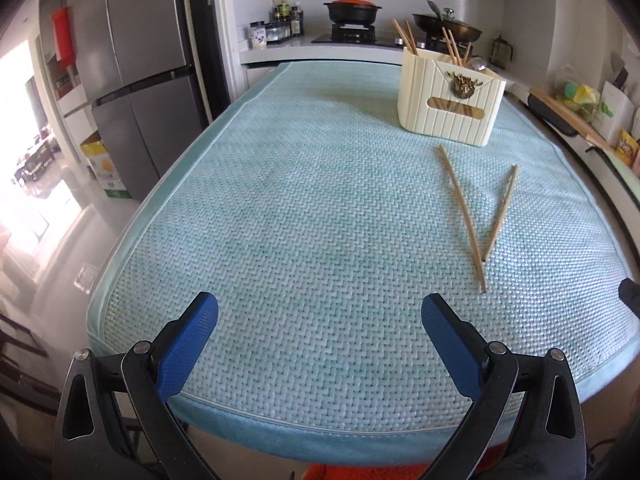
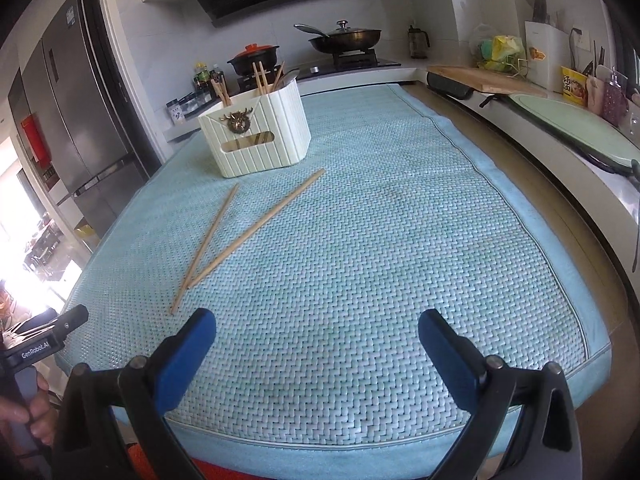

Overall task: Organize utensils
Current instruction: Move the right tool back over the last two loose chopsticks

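Observation:
Two wooden chopsticks [image 1: 464,216] lie in a V on the light blue woven mat [image 1: 304,216]; they also show in the right wrist view [image 2: 248,236]. A cream ribbed utensil holder [image 1: 450,98] stands at the far end of the mat with several chopsticks upright in it; it also shows in the right wrist view [image 2: 258,136]. My left gripper [image 1: 320,312] is open and empty above the mat's near edge, left of the chopsticks. My right gripper [image 2: 316,326] is open and empty, right of the chopsticks.
A fridge [image 1: 132,80] stands to the left. A stove counter behind the mat holds a black pot with an orange lid [image 1: 352,10] and a wok [image 2: 346,36]. A counter on the right holds a cutting board [image 2: 480,76] and packages. The mat [image 2: 400,220] covers the table.

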### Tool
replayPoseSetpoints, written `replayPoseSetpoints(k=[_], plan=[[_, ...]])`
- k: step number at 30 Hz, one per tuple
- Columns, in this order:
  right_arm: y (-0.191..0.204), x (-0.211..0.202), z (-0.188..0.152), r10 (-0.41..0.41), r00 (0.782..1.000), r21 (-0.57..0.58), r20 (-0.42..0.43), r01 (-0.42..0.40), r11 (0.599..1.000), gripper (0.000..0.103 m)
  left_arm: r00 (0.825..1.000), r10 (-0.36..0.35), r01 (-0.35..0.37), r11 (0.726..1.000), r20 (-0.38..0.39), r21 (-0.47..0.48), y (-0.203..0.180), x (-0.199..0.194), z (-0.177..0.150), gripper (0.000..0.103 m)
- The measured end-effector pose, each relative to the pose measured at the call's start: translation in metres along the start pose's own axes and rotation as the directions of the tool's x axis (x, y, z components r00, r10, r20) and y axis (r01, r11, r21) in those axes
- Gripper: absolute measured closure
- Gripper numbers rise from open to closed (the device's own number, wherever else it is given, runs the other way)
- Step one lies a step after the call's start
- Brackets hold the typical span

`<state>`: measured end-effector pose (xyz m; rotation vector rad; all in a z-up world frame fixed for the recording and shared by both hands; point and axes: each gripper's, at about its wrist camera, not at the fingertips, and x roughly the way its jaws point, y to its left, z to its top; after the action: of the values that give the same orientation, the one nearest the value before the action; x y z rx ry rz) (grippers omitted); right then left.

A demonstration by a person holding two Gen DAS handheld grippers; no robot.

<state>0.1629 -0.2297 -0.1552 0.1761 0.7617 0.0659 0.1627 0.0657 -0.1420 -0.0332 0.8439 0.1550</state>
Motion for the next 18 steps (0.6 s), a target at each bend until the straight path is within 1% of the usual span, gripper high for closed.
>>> replayPoseSetpoints(k=[4,6,8,10,11,13,14,15,16,18], plan=[[-0.004,0.005,0.002,-0.006,1.0,-0.01,-0.003,0.006,1.0,0.0,0.999,0.026,-0.025,0.999,-0.025,0.031,-0.007,0.01,0.004,0.001],[-0.004,0.011,0.006,-0.002,1.0,-0.028,-0.018,0.002,1.0,0.0,0.999,0.021,-0.02,0.999,-0.032,0.044,-0.009,0.015,0.007,0.001],[-0.004,0.018,0.013,0.015,0.999,-0.041,-0.037,-0.017,0.999,0.0,0.999,-0.019,0.021,0.999,-0.043,0.045,-0.009,0.02,0.012,0.001],[-0.004,0.026,0.028,0.042,0.998,-0.053,-0.056,-0.045,0.998,0.0,0.991,-0.106,0.109,0.994,-0.08,0.03,-0.008,0.031,0.026,0.001],[-0.004,0.03,0.039,0.055,0.996,-0.051,-0.063,-0.058,0.997,0.0,0.98,-0.17,0.172,0.985,-0.101,0.01,-0.007,0.038,0.036,0.001],[-0.009,0.041,0.066,0.078,0.995,-0.012,-0.068,-0.079,0.997,0.0,0.943,-0.309,0.306,0.951,-0.126,-0.045,-0.007,0.052,0.06,0.001],[-0.013,0.05,0.079,0.098,0.992,0.018,-0.078,-0.097,0.995,0.0,0.923,-0.356,0.35,0.934,-0.144,-0.068,-0.009,0.063,0.074,0.001],[-0.015,0.06,0.093,0.126,0.988,0.053,-0.093,-0.121,0.991,0.0,0.908,-0.381,0.373,0.924,-0.171,-0.077,-0.015,0.075,0.088,0.001],[-0.017,0.072,0.107,0.154,0.982,0.089,-0.109,-0.144,0.986,0.004,0.9,-0.389,0.382,0.921,-0.197,-0.076,-0.022,0.087,0.101,0.001],[-0.013,0.1,0.128,0.197,0.967,0.128,-0.16,-0.178,0.976,0.011,0.894,-0.379,0.379,0.924,-0.24,-0.048,-0.04,0.111,0.124,0.002]])
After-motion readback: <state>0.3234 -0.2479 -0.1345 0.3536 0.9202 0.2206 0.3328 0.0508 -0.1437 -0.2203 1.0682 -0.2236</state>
